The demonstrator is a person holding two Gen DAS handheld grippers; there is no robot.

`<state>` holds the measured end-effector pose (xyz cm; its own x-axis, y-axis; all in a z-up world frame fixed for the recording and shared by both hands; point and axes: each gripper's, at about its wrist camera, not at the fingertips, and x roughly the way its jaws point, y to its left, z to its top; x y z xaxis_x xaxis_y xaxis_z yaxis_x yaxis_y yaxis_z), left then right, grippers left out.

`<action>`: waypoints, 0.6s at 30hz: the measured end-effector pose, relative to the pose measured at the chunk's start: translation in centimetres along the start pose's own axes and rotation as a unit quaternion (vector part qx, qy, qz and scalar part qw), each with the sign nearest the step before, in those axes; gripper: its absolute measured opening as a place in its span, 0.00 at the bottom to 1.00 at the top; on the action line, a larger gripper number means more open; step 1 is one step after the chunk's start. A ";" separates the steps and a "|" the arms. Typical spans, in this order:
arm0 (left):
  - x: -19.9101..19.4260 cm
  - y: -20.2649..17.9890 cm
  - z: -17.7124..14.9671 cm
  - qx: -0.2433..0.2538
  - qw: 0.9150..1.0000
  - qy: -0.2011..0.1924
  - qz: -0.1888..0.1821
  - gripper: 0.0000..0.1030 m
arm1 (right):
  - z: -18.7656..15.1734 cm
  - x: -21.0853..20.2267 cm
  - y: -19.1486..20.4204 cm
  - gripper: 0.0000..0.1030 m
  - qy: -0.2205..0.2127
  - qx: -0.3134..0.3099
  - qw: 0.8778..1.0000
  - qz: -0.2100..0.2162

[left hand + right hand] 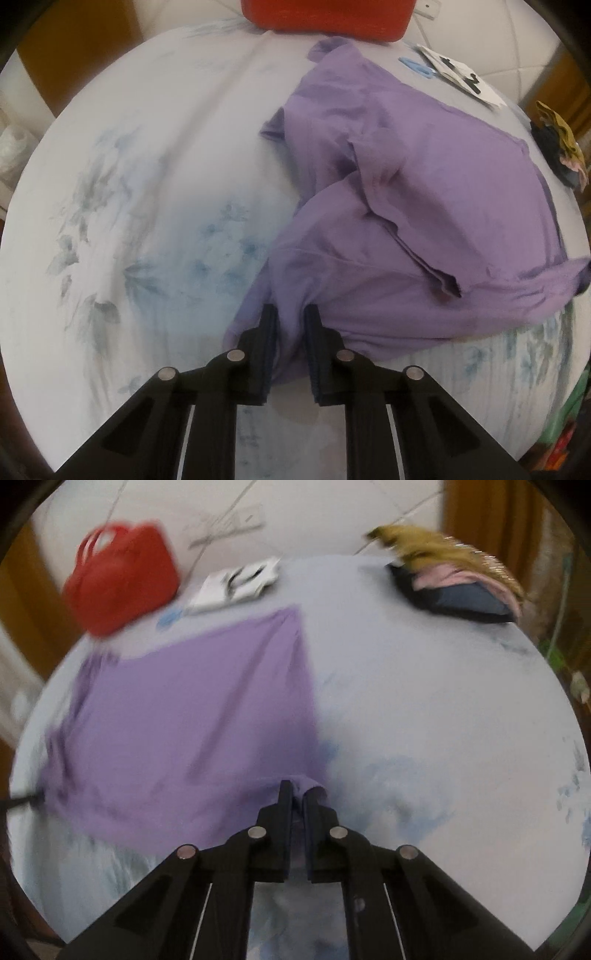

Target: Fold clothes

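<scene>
Left tongs: we record the two fingers nearly together, clamped on a bunched edge of the purple shirt, with cloth filling the narrow gap between them.

Right tongs: fingers likewise drawn close, pinched on a small fold at the shirt's near corner; this view is motion-blurred, so we note finer detail as unclear.

Purple shirt: lies on the bed sheet, pale with blue flower print. In the left wrist view it is rumpled, one part folded over another, its long axis running from the tongs away toward the red bag. In the right wrist view it spreads flatter, one straight edge leading from the tongs toward the bag.

Beside the shirt, on its far side: white printed papers, near the red bag. Well apart from the shirt, at the sheet's edge: a pile of clothes, dark, pink and mustard.
</scene>
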<state>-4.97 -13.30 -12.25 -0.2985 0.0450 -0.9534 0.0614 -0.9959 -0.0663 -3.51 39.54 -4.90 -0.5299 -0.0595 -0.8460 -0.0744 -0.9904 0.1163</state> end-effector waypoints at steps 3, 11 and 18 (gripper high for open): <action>0.1 -0.1 0.2 0.002 1.000 0.001 0.003 0.15 | 2.9 1.0 -0.8 0.05 0.004 0.000 1.000 0.010; -2.9 1.5 0.2 -0.020 1.000 -0.008 -0.023 0.37 | 3.4 5.3 -4.7 0.26 0.081 0.092 0.991 0.043; -3.7 2.6 1.0 -0.029 0.999 -0.030 -0.007 0.50 | 0.3 -0.8 -6.6 0.55 0.023 0.099 0.995 0.023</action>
<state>-4.66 -16.13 -8.56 -0.3566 0.0531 -0.9327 0.1114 -0.9888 -0.0989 -2.79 46.21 -4.84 -0.4986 -0.1143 -0.8593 -0.2180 -0.9429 0.2519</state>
